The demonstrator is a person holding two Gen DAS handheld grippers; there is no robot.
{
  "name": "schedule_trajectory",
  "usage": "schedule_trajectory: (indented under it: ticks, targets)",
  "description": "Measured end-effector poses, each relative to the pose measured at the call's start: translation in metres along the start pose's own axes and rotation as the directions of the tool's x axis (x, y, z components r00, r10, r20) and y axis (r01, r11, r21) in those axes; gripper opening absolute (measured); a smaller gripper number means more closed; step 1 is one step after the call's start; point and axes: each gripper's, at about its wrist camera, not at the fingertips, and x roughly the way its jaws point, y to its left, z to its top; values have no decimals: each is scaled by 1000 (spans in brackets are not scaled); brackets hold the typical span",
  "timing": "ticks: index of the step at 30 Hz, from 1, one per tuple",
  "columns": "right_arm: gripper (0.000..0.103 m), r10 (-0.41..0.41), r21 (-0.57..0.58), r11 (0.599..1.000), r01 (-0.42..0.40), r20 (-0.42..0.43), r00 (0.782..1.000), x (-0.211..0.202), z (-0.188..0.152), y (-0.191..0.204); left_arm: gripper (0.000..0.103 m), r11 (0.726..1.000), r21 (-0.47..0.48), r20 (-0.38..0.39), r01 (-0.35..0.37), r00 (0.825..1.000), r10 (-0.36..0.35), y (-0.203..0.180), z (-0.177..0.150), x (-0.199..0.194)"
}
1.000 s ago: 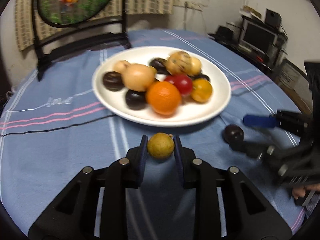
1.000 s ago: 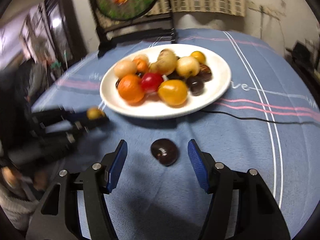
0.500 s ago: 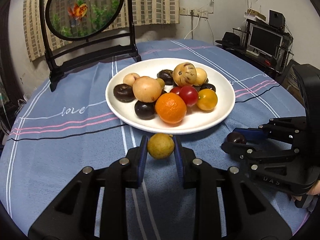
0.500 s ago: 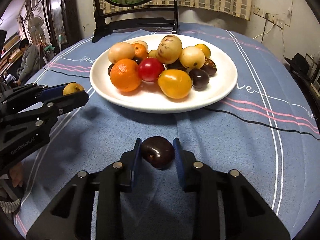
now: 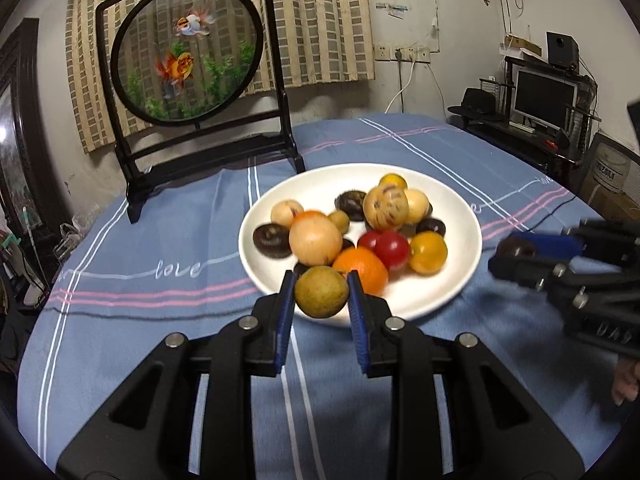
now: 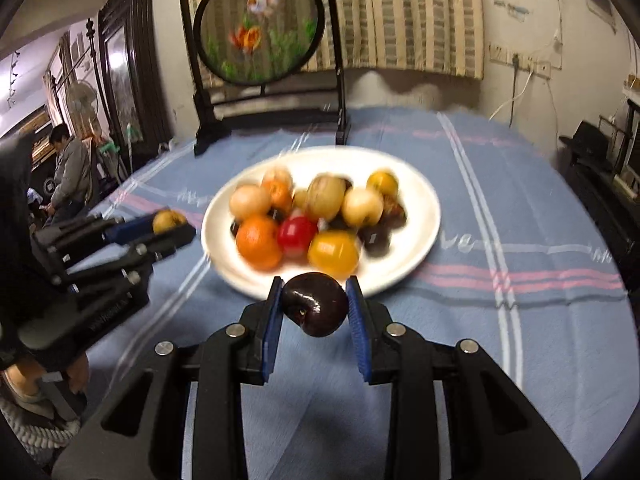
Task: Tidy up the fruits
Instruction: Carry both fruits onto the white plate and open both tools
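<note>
A white plate (image 5: 460, 208) piled with several fruits stands mid-table; it also shows in the right wrist view (image 6: 424, 200). My left gripper (image 5: 321, 294) is shut on a yellow-green round fruit (image 5: 321, 291) and holds it in the air at the plate's near rim. My right gripper (image 6: 314, 306) is shut on a dark purple plum (image 6: 314, 304), lifted before the plate's near rim. In the left wrist view the right gripper (image 5: 516, 256) is at the right of the plate with the plum (image 5: 514, 247). In the right wrist view the left gripper (image 6: 168, 226) is at the left with its fruit (image 6: 167, 219).
A blue striped cloth (image 5: 160, 320) covers the round table. A black-framed round goldfish screen (image 5: 188, 52) stands at the table's far edge behind the plate. A desk with a monitor (image 5: 544, 98) is at the right. A seated person (image 6: 70, 168) is off to the left.
Both grippers have lifted their fruits off the cloth and moved toward the plate. One second ago the right gripper was open around the plum; it has shut on it.
</note>
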Motion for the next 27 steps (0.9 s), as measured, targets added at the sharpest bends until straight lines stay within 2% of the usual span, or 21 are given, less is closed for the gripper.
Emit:
schedule_trajectory:
  ticks: [8,16,18,19,21,23,25,27]
  targets:
    - [31,-30,38,999,29,38,999,23,47,-17,26,1000,5,10,-19,1000,19,-2,31,29]
    - [32,-27,67,997,30,-49,998,80,42,-25,29,1000,-10,-37,-5,999,5,-2,35,70]
    - [32,-31,69,997,34,-50,998,82,42,-27,35,1000,-6,-33,-14,999,14,-3,36,73]
    - [34,-32,68,997,35,-54,998,84,41,-28,46,1000,-11,-31,-10,999,9,-3,37,74]
    - [48,-74,65,995,78,-73,995,86,41,-29,58,999,-31,-25,-34,999,33,-1,38,76]
    - [57,-111,63,991,115,-57,992,83,39,-32,66,998,-55,-29,-32,999,30,4,39,77]
    - [58,-104,65,992,107,-44,994,80,39,-34,75,996,-86,-32,-34,999,31,10,39,78]
    - [58,-96,64,993,98,-34,995,77,39,-33,78,995,-97,-28,-37,999,35,12,40,77]
